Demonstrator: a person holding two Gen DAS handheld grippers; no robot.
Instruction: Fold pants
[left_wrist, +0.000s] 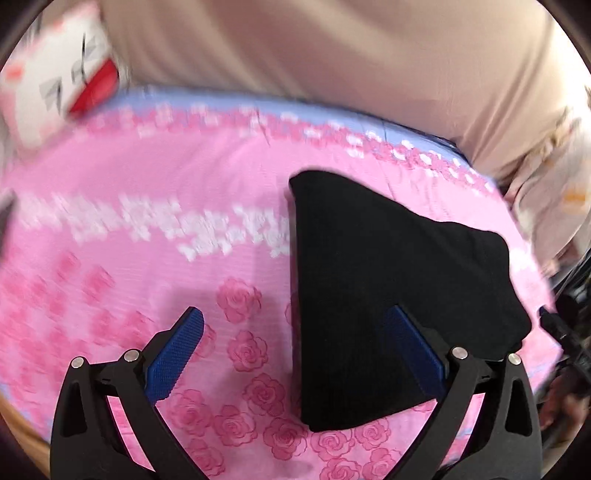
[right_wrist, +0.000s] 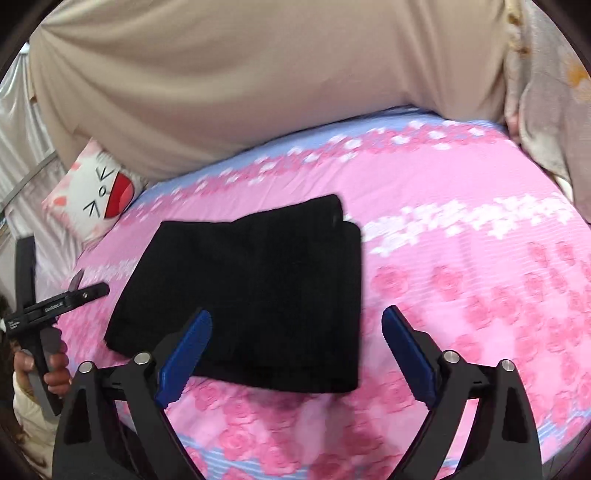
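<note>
The black pants (left_wrist: 388, 295) lie folded into a compact stack on the pink rose-print bedsheet (left_wrist: 147, 229). My left gripper (left_wrist: 293, 317) is open above the sheet; its right finger overlaps the pants' near left part and nothing is pinched. In the right wrist view the folded pants (right_wrist: 258, 295) lie left of centre. My right gripper (right_wrist: 297, 319) stands wide open above their near edge, with the blue pads clear of the cloth. The left gripper (right_wrist: 79, 286) shows at that view's left edge, held by a hand (right_wrist: 55, 373).
A white cartoon-cat pillow (right_wrist: 96, 192) lies at the bed's far left. A beige curtain (right_wrist: 258, 74) hangs behind the bed and a floral quilt (right_wrist: 546, 92) is bunched at the far right. Bare sheet (right_wrist: 461, 258) spreads right of the pants.
</note>
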